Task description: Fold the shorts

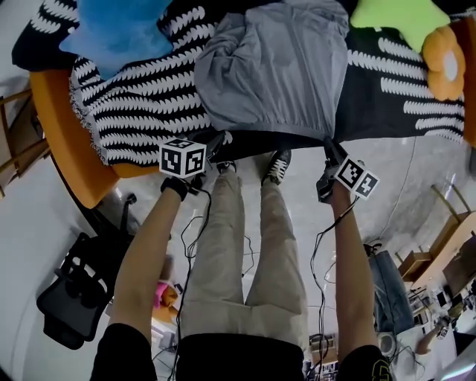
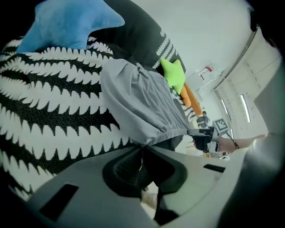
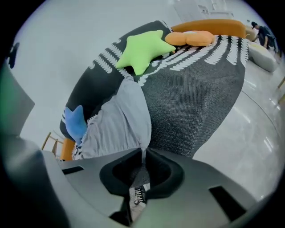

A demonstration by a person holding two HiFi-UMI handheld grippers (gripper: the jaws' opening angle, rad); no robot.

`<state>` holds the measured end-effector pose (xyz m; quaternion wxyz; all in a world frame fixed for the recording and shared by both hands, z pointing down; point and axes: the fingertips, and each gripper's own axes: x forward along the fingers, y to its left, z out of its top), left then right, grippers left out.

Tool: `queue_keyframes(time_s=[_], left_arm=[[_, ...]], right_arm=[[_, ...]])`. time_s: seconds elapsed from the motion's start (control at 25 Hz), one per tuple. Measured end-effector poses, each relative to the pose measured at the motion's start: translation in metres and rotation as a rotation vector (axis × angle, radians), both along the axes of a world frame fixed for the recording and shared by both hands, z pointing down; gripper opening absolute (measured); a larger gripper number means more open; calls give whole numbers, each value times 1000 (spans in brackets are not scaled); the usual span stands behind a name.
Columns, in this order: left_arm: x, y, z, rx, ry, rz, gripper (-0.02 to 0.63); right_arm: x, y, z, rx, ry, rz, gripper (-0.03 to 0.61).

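- The grey shorts (image 1: 275,67) lie flat on a black-and-white patterned throw (image 1: 134,104). The legs extend away beyond the fingers, and the elastic waistband (image 1: 268,132) sits at the near edge, directly at the fingertips.
- Left gripper (image 1: 217,143): the fingers are closed, pinching the waistband corner on its side. In the left gripper view the pads (image 2: 133,153) meet with the gathered hem (image 2: 164,131) running into the closed tip.
- Right gripper (image 1: 329,149): the fingers are likewise closed on the opposite waistband corner. In the right gripper view the cloth (image 3: 120,120) tapers down into the closed tip (image 3: 143,150).
- Reason for the hold: one grip at each end of the waistband keeps the edge taut and level between the fingers. This probably lets the near edge be lifted and carried over the legs without bunching.
- Judged step: grasp made, fold not yet begun, since the shorts lie in one flat layer.
- Clearance: a blue cushion (image 1: 119,30) lies beyond and outboard of the left fingers, and a green star cushion (image 1: 394,18) beyond the right fingers. Both rest near the far ends of the legs and could obstruct a long fold.
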<state>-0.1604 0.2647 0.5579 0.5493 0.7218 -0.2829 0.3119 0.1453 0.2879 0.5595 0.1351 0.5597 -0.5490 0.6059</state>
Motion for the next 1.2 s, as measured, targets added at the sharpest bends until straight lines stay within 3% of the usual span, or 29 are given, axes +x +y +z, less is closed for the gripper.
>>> queue_keyframes(time_s=[0.12, 0.28, 0.48, 0.72, 1.08, 1.2], left_arm=[[-5, 8, -50, -11, 8, -23, 31], [0, 6, -154, -14, 0, -73, 31], [13, -10, -288, 46, -7, -66, 30], [6, 5, -413, 51, 19, -83, 29], [4, 59, -496, 16, 39, -124, 29], [4, 39, -503, 42, 48, -127, 29]], right_arm=[[-2, 8, -54, 33, -35, -16, 41], [3, -3, -159, 95, -68, -76, 41], [16, -34, -295, 198, -69, -137, 41], [8, -23, -413, 221, -90, -166, 41], [7, 21, -502, 205, -115, -195, 41], [9, 4, -512, 237, -98, -211, 41]])
